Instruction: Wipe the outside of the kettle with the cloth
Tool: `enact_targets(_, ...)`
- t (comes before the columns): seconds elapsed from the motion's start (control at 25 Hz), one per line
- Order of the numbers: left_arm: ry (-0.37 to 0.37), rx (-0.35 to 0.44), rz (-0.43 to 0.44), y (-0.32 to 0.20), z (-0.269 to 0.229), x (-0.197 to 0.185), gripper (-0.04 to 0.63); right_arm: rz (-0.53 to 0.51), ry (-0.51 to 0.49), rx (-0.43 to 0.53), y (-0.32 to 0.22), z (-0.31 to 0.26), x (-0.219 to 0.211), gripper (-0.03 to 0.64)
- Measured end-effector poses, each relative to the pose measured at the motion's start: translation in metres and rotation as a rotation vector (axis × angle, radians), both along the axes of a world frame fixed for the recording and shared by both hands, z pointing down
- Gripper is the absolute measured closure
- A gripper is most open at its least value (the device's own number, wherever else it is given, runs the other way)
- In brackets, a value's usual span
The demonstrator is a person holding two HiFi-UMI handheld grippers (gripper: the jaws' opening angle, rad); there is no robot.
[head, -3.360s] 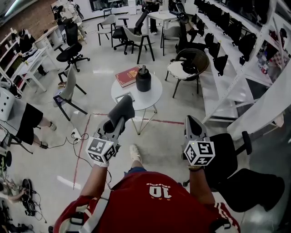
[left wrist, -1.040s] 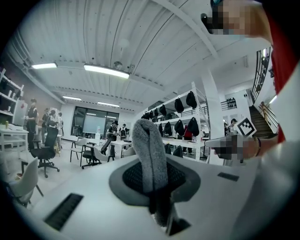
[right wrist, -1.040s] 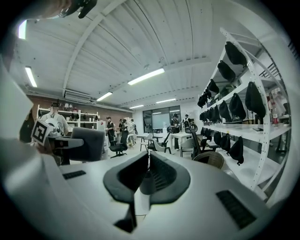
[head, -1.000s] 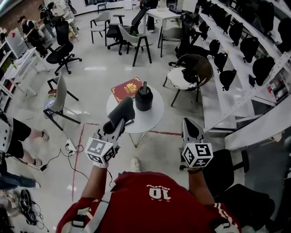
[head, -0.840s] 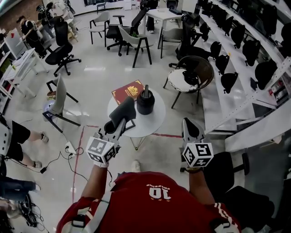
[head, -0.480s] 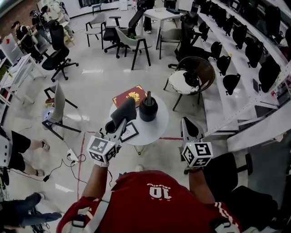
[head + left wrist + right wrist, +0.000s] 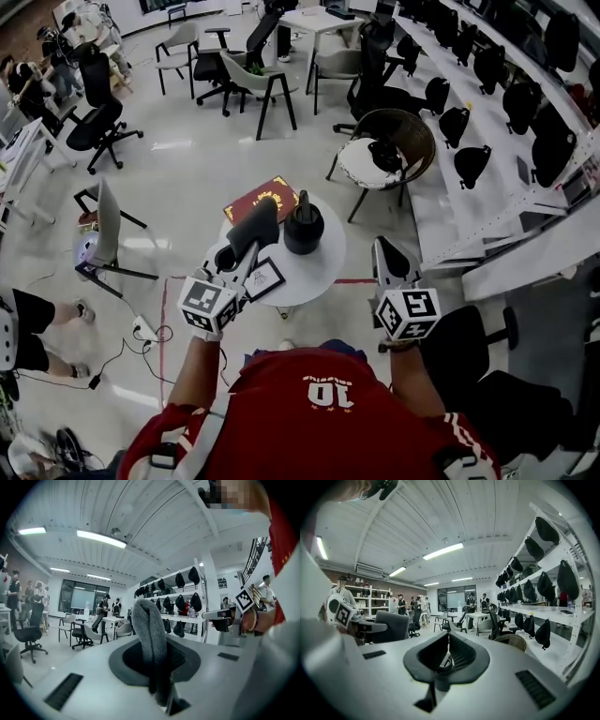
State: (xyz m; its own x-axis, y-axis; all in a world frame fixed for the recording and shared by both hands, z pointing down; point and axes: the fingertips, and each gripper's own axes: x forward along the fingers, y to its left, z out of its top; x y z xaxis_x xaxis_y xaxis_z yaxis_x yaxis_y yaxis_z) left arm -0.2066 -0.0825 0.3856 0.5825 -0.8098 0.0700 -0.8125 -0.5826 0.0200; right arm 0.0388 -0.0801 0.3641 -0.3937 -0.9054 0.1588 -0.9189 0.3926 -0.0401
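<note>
Fingers of your left gripper clench the grey fabric cloth, ready to wipe the black kettle on the round white worktop; your right gripper is closed, empty.

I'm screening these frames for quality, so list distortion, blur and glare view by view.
Head view: strong fisheye bends the shelving at right; kettle small but sharp. Left gripper view: black round vignette, cloth up close slightly soft, ceiling lights blown out. Right gripper view: same vignette, ceiling strip glaring.
</note>
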Motion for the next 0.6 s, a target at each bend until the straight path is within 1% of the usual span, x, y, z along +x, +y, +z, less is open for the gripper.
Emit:
enact_targets(0.32, 0.022, -0.05, 0.006, -0.023, 0.018, 0.0, 0.548, -0.004, -0.007, -0.019, -0.023, 0.007, -0.003, 0.6)
enact_targets(0.48, 0.009, -0.054, 0.001, -0.034, 0.022, 0.007, 0.548, -0.021, -0.023, -0.023, -0.04, 0.012, -0.002, 0.6)
enact_targets(0.6, -0.014, -0.059, -0.004, -0.048, 0.026, 0.013, 0.548, -0.054, -0.042, -0.005, -0.058, 0.012, -0.004, 0.6)
